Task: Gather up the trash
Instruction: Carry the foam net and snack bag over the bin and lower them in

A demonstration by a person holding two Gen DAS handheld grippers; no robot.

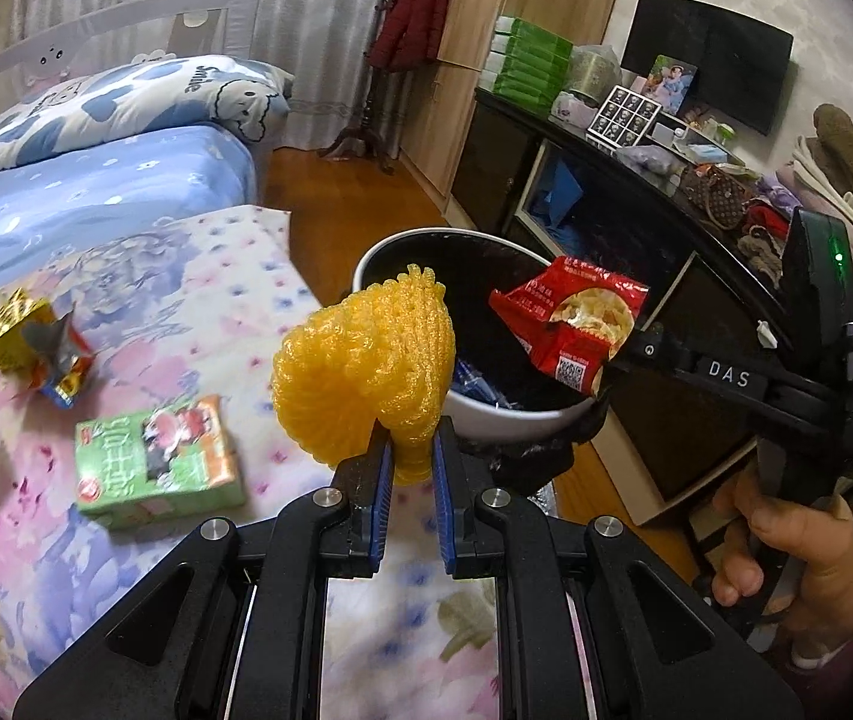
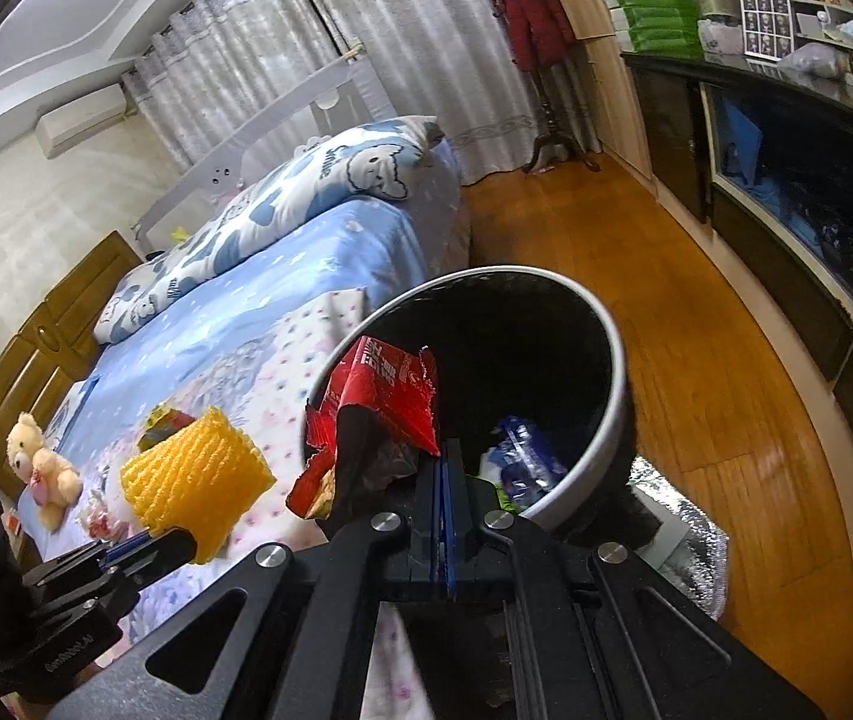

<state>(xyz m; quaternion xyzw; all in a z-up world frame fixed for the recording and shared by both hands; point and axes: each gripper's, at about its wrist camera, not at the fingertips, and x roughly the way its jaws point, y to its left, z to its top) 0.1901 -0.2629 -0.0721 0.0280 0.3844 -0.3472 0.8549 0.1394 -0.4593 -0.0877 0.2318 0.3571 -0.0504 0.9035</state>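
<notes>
Nearest the lens, your left tool [image 1: 411, 468] had its blue pads nearly together, clamped on the lower end of one yellow foam net [image 1: 366, 372]. The net stood upright above the tool, its long axis running up from the pads, just short of the near rim of the white bin [image 1: 510, 426]. Your right tool [image 2: 445, 480] was fully closed, pinching one red snack wrapper [image 2: 387, 408] by its edge; the wrapper rose from the pads with its torn end uppermost and hung over the bin's rim, above the black liner. One bin stood on the wood floor beside the bed [image 1: 198, 324]. Blue packaging [image 2: 522, 456] lay inside the bin; its count could not be told. Two items lay on the bed's floral cover: one green carton [image 1: 156, 462], lying flat, and one gold and red wrapper [image 1: 36, 342], crumpled.
</notes>
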